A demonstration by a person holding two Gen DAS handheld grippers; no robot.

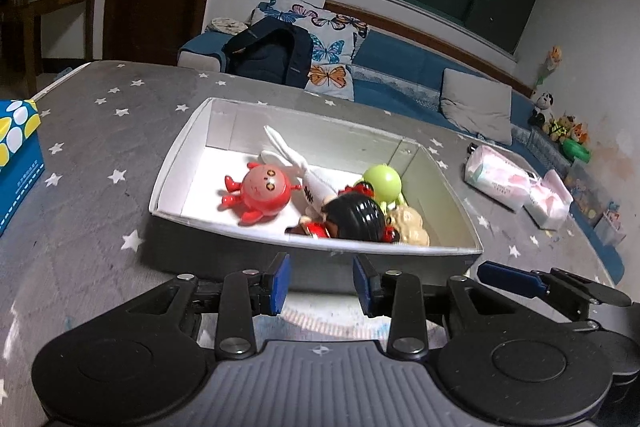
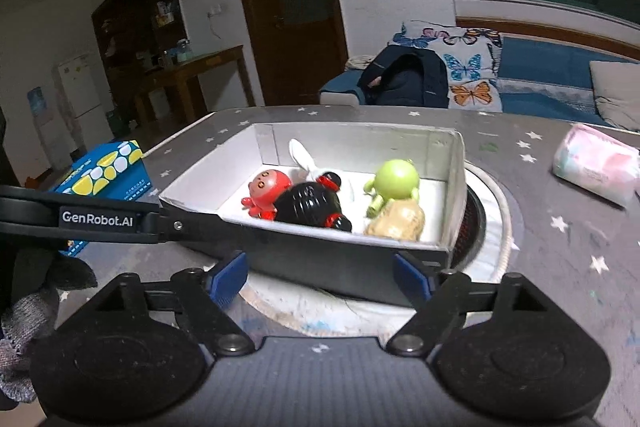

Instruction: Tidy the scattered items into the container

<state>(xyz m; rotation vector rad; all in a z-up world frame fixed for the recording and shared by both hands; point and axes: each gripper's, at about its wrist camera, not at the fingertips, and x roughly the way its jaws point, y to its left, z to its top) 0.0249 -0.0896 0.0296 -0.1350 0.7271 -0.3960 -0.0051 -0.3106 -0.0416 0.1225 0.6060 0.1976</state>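
Left gripper: it is hovering low at the near wall of the box, its blue-padded fingers standing at a narrow gap and gripping nothing.
Right gripper: it is hanging just in front of the same near wall, its fingers spread wide and carrying nothing.
Container: an open cardboard box is sitting on the desk just beyond both grippers; dark outside, plain white inside, with thin, straight walls.
Toys in the box: a glossy red round-bodied figure is lying to the left; a shiny black-haired doll is lying at the front; a smooth lime-green figure and a lumpy beige toy are crowding the right end; a soft white plush is poking up behind them.
Desk: a grey cloth printed with white stars is covering it.
Step in hand: judging by the filled box and free fingers, the tidying is looking nearly or fully done.
Next move: it seems to be calling for a check of the cloth for strays; any pick of the hard, glossy toys would want a firm, centred pinch.
Farther off: a blue spotted carton is resting at the left edge, and soft pink-and-white plastic packs are lying well apart to the right.
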